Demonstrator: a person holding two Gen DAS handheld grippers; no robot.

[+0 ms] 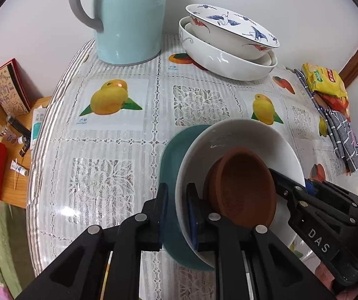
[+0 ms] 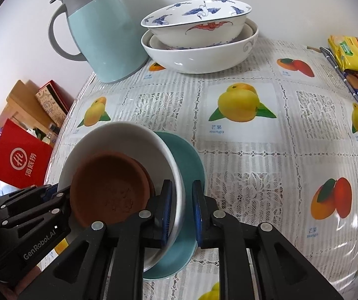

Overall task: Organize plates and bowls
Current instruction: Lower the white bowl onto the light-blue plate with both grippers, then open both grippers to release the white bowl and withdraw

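Note:
A brown clay bowl (image 1: 246,180) (image 2: 109,187) sits in a white bowl (image 1: 241,135) (image 2: 109,135), which lies on a teal plate (image 1: 171,150) (image 2: 189,155) at the near side of the table. My left gripper (image 1: 177,190) clamps the rims of the white bowl and teal plate together on the stack's left, one finger inside the bowl and one outside the plate. My right gripper (image 2: 182,185) (image 1: 294,182) clamps the same two rims on the opposite side. I cannot tell whether the stack touches the table.
At the back, a crane-patterned bowl (image 1: 231,25) (image 2: 196,17) rests in a larger white bowl (image 1: 229,62) next to a pale blue jug (image 1: 129,20). A yellow snack packet (image 1: 326,80) and a grey cloth (image 1: 341,135) lie at the right edge. A cluttered side table (image 1: 16,130) stands left.

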